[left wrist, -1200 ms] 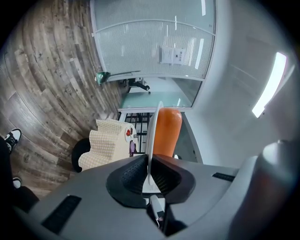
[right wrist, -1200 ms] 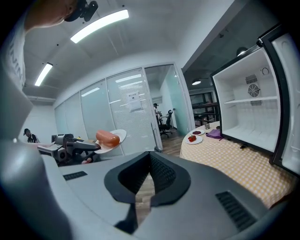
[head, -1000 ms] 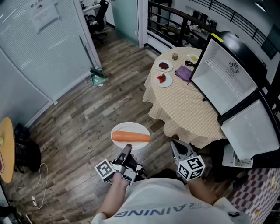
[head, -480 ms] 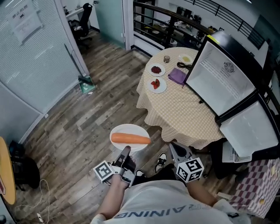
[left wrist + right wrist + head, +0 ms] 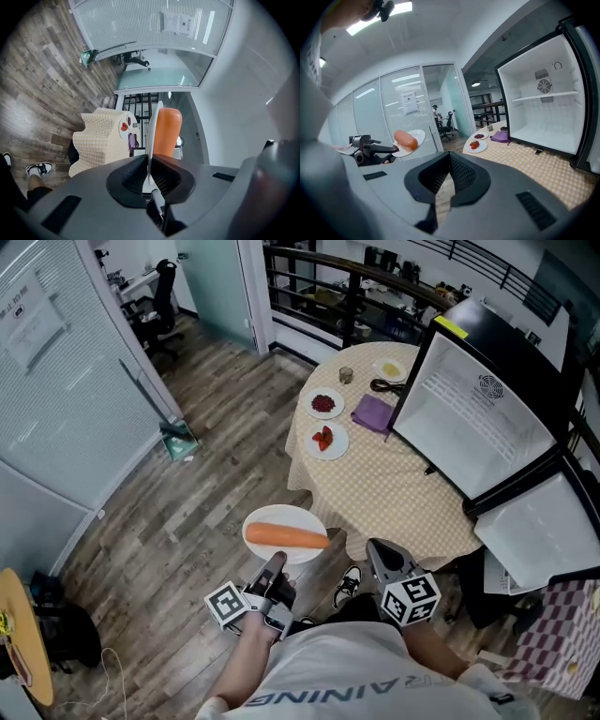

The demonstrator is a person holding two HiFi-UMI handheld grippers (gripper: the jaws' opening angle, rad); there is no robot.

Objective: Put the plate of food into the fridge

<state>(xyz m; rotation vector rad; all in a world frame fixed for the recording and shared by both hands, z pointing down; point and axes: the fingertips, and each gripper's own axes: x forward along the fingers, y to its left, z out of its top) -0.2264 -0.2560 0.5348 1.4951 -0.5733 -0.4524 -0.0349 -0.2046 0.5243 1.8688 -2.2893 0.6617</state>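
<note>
A white plate (image 5: pixel 284 521) carrying an orange carrot (image 5: pixel 286 537) hangs level over the wooden floor. My left gripper (image 5: pixel 273 568) is shut on its near rim. In the left gripper view the plate (image 5: pixel 149 136) shows edge-on between the pads, with the carrot (image 5: pixel 167 133) on its right. My right gripper (image 5: pixel 379 553) is shut and holds nothing; its jaws (image 5: pixel 450 157) meet at the tip. The small fridge (image 5: pixel 469 413) stands open on the round table (image 5: pixel 398 488), its white inside (image 5: pixel 543 108) bare, with its door (image 5: pixel 536 529) swung out to the right.
On the checked tablecloth lie a plate of strawberries (image 5: pixel 325 440), a plate of dark berries (image 5: pixel 323 403), a purple cloth (image 5: pixel 373 413) and a cup (image 5: pixel 346 375). A broom with dustpan (image 5: pixel 176 441) leans on the glass partition at the left. A yellow table (image 5: pixel 23 634) shows at the lower left.
The table and the fridge have shifted in the head view as the person moves along. The plate stays gripped at the same spot in front of the body.
</note>
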